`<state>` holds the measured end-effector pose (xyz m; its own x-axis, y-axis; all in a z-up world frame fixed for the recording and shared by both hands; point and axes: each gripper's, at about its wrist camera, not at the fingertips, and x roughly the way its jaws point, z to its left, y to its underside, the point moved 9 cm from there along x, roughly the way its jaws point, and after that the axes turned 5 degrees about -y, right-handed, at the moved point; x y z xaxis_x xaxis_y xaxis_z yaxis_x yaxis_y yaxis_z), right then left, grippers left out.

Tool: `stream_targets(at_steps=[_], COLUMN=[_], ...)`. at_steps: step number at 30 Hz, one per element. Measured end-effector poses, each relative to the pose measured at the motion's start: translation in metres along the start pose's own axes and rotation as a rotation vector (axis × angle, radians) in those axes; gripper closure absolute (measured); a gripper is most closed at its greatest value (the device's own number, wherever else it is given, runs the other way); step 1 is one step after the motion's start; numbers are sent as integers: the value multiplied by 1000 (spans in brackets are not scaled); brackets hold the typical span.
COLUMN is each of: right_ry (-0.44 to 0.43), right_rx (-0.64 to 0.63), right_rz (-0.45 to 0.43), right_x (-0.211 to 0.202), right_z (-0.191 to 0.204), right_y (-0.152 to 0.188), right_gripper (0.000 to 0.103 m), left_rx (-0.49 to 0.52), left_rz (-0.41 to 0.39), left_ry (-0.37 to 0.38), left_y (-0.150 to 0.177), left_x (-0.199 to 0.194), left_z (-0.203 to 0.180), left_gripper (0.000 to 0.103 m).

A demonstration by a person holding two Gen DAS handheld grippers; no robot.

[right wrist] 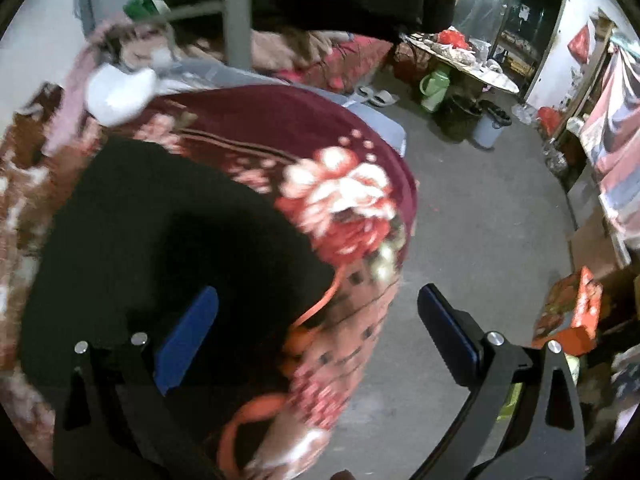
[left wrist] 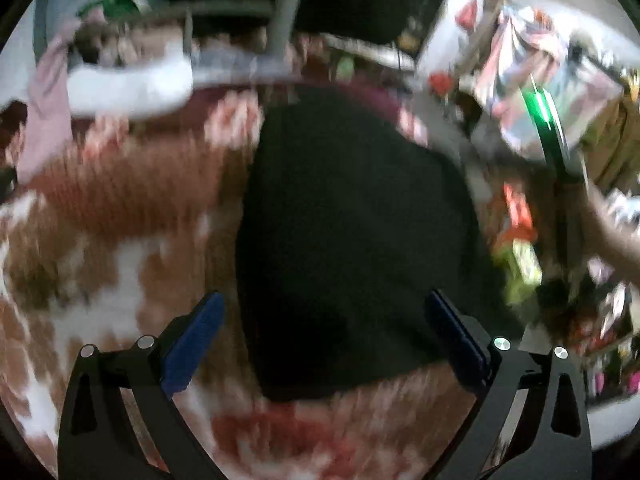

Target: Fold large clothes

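Behind black garment (right wrist: 168, 240), grey post (right wrist: 236, 12), white pillow (right wrist: 120, 94).

My left wrist view was smeared all over; the blanket (left wrist: 100, 208) showed only as brown and white streaks, its pattern unreadable. The black garment (left wrist: 352, 240) read as one dark mass, so I couldn't make out folds or edges, and my right finger (left wrist: 456, 336) covered its lower corner. Clutter (left wrist: 520, 80) at right was too blurred to name. In the right wrist view the garment (right wrist: 168, 232) ran under my left finger (right wrist: 186, 340), its near edge hidden.
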<state>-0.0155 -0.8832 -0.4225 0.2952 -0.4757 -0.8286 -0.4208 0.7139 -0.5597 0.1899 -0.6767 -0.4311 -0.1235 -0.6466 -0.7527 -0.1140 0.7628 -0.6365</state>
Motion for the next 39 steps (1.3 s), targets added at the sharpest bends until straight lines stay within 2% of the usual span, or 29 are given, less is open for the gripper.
stream_targets(at_steps=[2, 5, 6, 9, 11, 13, 16, 18, 20, 23, 26, 30, 31, 34, 36, 37, 39], right_ry=[-31, -18, 3, 6, 18, 42, 43, 36, 11, -10, -27, -106, -115, -138, -153, -155, -160], right_rx=[31, 56, 50, 73, 45, -8, -6, 15, 30, 19, 10, 26, 29, 2, -21, -32, -56], right_rz=[31, 61, 73, 109, 99, 86, 98, 94, 84, 62, 32, 25, 12, -9, -33, -48, -73], right_x=[-9, -6, -2, 18, 20, 19, 15, 5, -6, -26, -43, -71, -84, -133, -179, -202, -244], right_z=[17, 30, 29, 24, 21, 20, 19, 18, 19, 28, 41, 62, 66, 82, 90, 93, 100], right_y=[22, 52, 59, 81, 84, 85, 85, 84, 82, 80, 82, 90, 90, 81, 70, 65, 60], right_gripper=[5, 5, 5, 5, 5, 5, 5, 5, 5, 5, 5, 5, 5, 5, 5, 5, 5], left_rx=[-42, -84, -88, -59, -91, -121, -109, -156, -182, -214, -165, -149, -149, -162, -152, -166, -223], left_rz=[-28, 6, 30, 150, 150, 145, 136, 132, 116, 46, 30, -48, -49, -74, -96, -105, -106], left_ry=[-1, -28, -32, -131, -111, -121, -160, -188, -152, -108, -131, -165, -200, -212, -248, -269, -261], left_y=[-40, -75, -77, -62, -54, -53, -51, -44, -38, -22, 1, 19, 24, 23, 17, 14, 8], left_x=[12, 60, 73, 122, 132, 131, 123, 106, 92, 59, 45, 15, 1, -47, -80, -102, -139], left_z=[3, 10, 11, 25, 35, 43, 43, 40, 31, 6, -15, -32, -35, -49, -57, -60, -67], left_gripper=[5, 5, 5, 4, 4, 4, 4, 5, 5, 5, 5, 5, 5, 5, 5, 5, 5])
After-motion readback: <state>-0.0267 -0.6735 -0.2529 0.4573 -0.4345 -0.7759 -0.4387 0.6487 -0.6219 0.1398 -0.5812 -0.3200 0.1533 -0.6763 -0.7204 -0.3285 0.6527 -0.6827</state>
